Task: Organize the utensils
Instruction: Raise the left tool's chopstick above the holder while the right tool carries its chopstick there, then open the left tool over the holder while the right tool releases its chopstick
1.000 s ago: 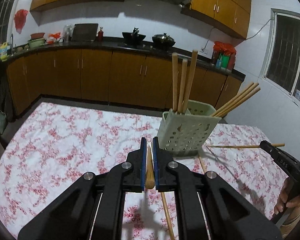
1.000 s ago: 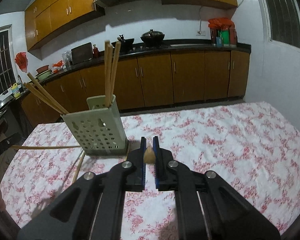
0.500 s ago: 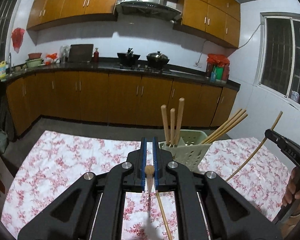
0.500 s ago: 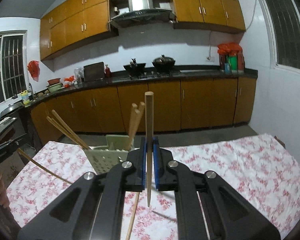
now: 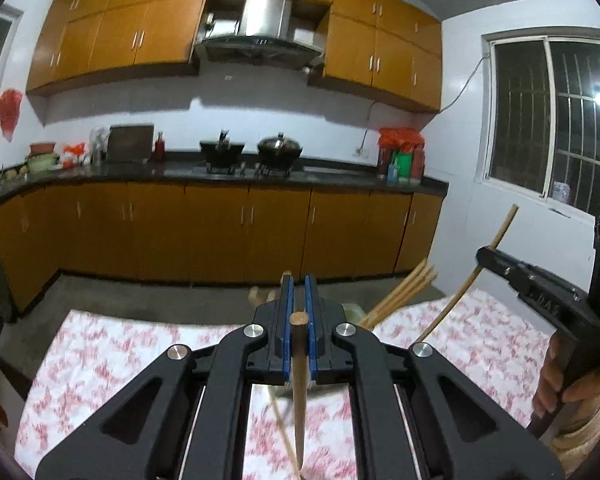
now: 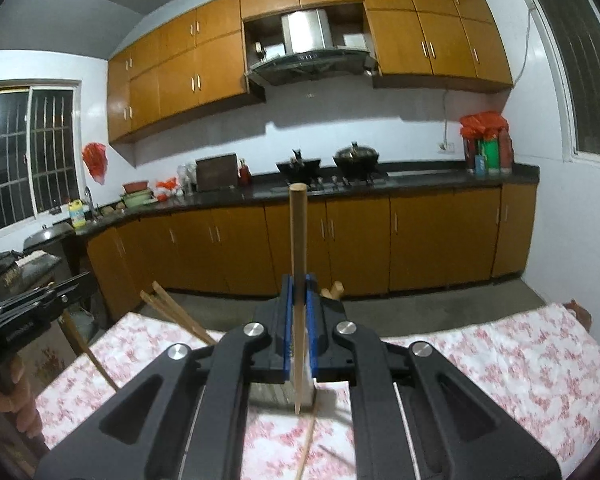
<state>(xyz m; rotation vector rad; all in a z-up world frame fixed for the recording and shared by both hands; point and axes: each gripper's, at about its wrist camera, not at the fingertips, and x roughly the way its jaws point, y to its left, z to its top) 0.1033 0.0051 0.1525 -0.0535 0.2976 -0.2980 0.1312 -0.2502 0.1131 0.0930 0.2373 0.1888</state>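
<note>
Two claws, each clamping one upright chopstick (image 5: 299, 364).

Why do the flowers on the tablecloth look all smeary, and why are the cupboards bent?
Left wrist view: tablecloth flowers smeared by motion blur; cupboards bowed by the fisheye lens. Right wrist view: cloth slightly sharper, the same curving, dark rounded corners.

A chopstick (image 5: 299, 376) is clamped upright in the left claw (image 5: 299, 312), above the counter (image 5: 112, 356). A second chopstick (image 6: 298, 280) is clamped upright in the right claw (image 6: 299, 308). The holder (image 5: 354, 312) is set behind the left claw, mostly hidden, with sticks (image 5: 404, 292) leaning out of it to the right. Another chopstick (image 6: 306, 448) is laid on the counter under the right claw. Cabinets (image 5: 220, 232) are ranged behind the counter.
</note>
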